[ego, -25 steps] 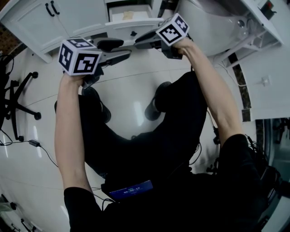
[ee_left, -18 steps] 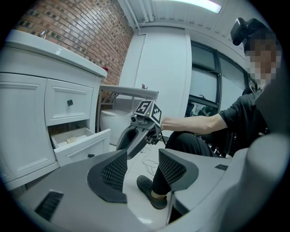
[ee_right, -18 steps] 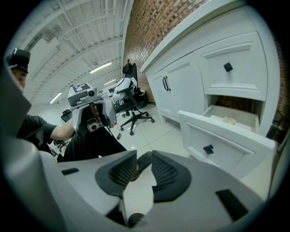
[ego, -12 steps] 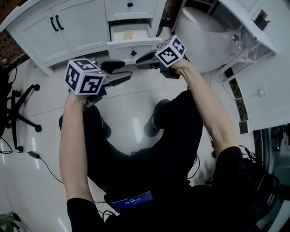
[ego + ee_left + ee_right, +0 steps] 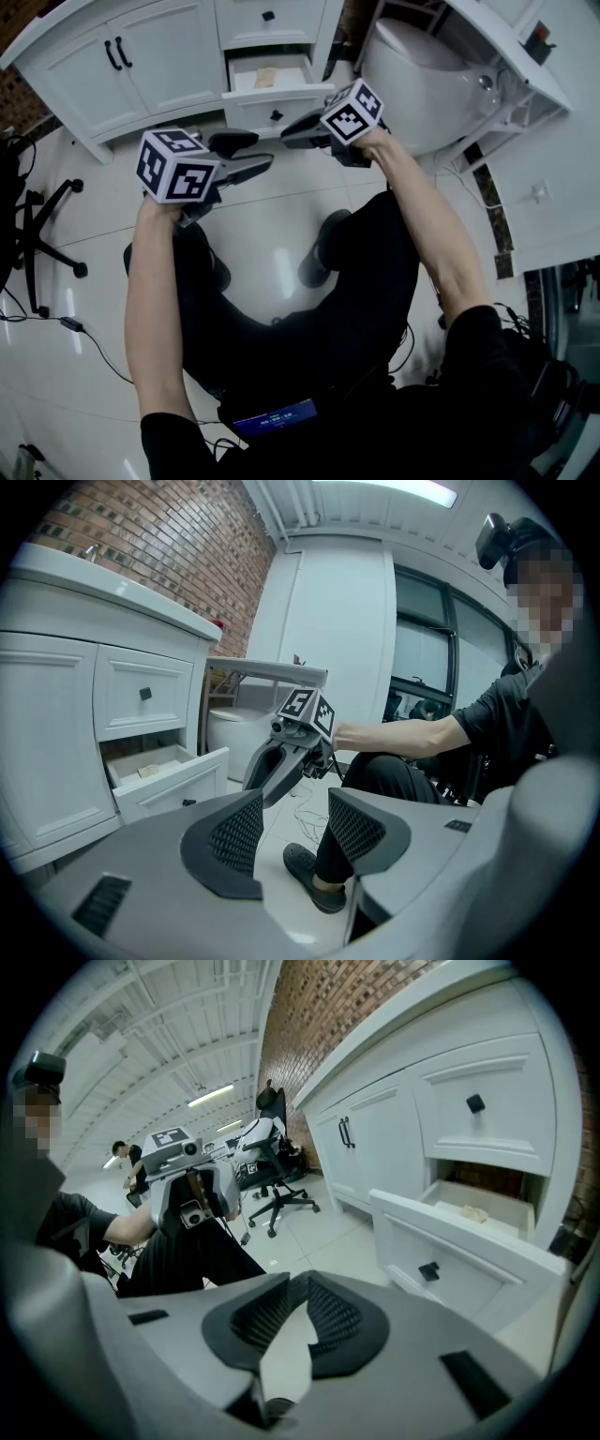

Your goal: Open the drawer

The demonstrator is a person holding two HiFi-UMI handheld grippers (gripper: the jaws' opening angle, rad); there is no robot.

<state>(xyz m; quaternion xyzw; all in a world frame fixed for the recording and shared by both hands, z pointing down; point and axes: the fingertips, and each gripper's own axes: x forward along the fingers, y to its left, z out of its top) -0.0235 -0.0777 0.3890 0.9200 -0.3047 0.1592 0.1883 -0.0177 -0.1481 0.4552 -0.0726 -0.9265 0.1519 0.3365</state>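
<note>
Below the closed top drawer [image 5: 269,14], at the right end of the white cabinet [image 5: 56,66], the drawer [image 5: 277,101] stood pulled out, with its single black knob [image 5: 276,115] on the front. One small tan thing [image 5: 267,75] lay inside, too small to name, and the back of the drawer's inside was hidden beneath the top drawer. Two doors [image 5: 159,56] to its left carried two black handles [image 5: 117,53]. The right gripper [image 5: 295,1281] hung just beside the drawer front, apart from it. Its fingers had just been closing and now met at the tips with nothing between them. The left gripper [image 5: 295,823] was held near it over the floor [image 5: 272,211], its fingers spread wide and empty, only the person's leg and one shoe showing through the gap. Two marker cubes [image 5: 176,166] were in sight, one on each gripper. Of the person's two shoes [image 5: 323,246], the one under the left arm was partly covered. One office chair [image 5: 37,220] was cut off at the left edge of the head view, and one toilet [image 5: 422,66] stood to the cabinet's right.
</note>
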